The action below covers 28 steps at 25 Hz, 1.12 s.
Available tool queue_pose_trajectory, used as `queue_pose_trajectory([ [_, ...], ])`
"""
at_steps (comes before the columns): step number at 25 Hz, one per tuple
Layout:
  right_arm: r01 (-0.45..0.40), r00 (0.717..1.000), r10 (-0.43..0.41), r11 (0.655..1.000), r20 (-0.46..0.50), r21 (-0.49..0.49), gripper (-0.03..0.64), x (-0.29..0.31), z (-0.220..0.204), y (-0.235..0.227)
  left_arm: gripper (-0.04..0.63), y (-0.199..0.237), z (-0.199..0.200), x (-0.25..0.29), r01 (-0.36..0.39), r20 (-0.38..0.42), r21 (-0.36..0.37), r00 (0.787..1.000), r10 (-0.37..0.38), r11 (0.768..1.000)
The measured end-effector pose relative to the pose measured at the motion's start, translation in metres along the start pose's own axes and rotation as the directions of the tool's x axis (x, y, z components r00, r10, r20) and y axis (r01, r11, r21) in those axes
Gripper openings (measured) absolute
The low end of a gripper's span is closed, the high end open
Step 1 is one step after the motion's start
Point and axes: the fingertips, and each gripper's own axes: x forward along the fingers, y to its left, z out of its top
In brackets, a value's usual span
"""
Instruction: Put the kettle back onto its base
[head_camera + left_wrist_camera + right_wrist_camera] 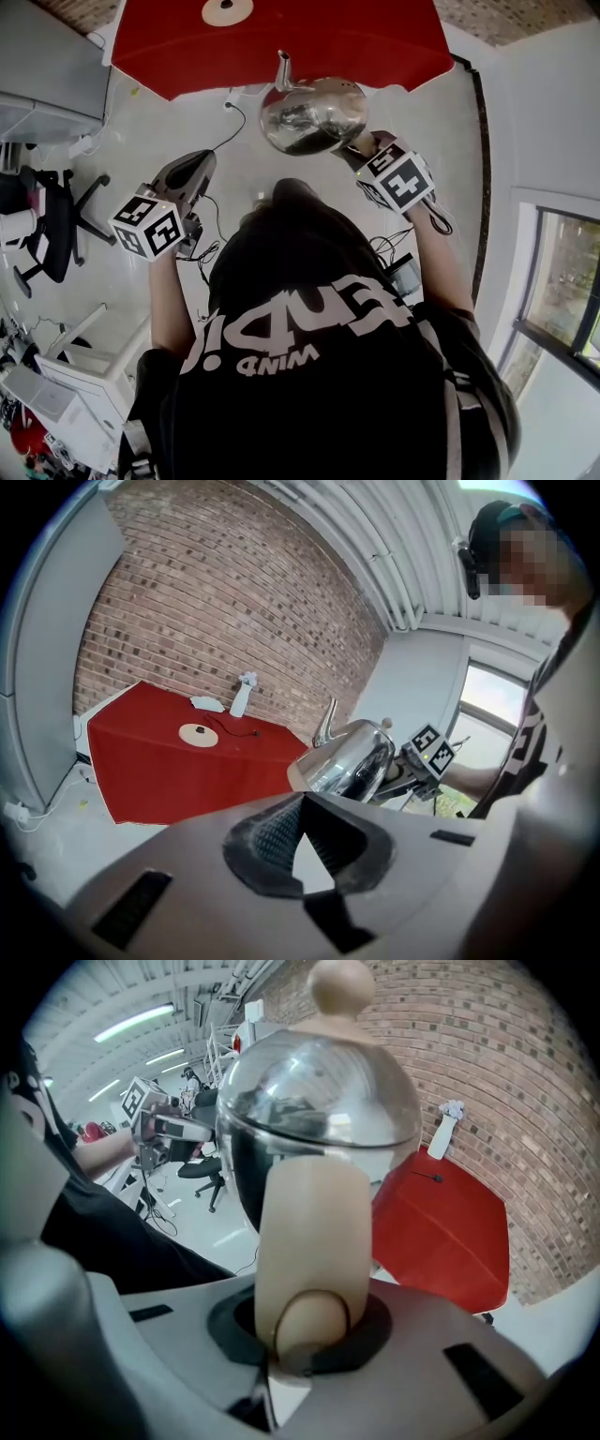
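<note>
Kettle, polished steel, is in the air at the near edge of the red bench, not on its base. Spout aims at the bench; the pale wooden handle trails back toward the person. Right tongs pinch that handle, pitched steeply down.

Base, a pale round disc, lies flat on the bench, well apart from the kettle: beyond it and off to the left in the head view.

Judgement: the carry runs forward and left, then down, and the right hand alone does it.

Left tongs are pressed together at the tips with nothing between them, held to the kettle's left over the floor.
</note>
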Motion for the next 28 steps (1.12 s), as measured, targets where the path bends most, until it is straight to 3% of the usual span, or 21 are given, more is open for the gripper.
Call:
queue_pose_trajectory([
  [23, 0.034, 0.999, -0.035, 0.999, 0.03, 0.02, 0.063, 0.009, 0.028, -0.015, 0.009, 0.03, 0.003, 0.006, 0.021, -0.011, 0.01, 1.0, -0.021, 1.0],
  [28, 0.033, 0.999, -0.034, 0.999, 0.02, 0.028, 0.062, 0.013, 0.018, -0.007, 0.009, 0.029, -0.008, 0.006, 0.036, -0.023, 0.016, 0.999, -0.035, 0.999],
])
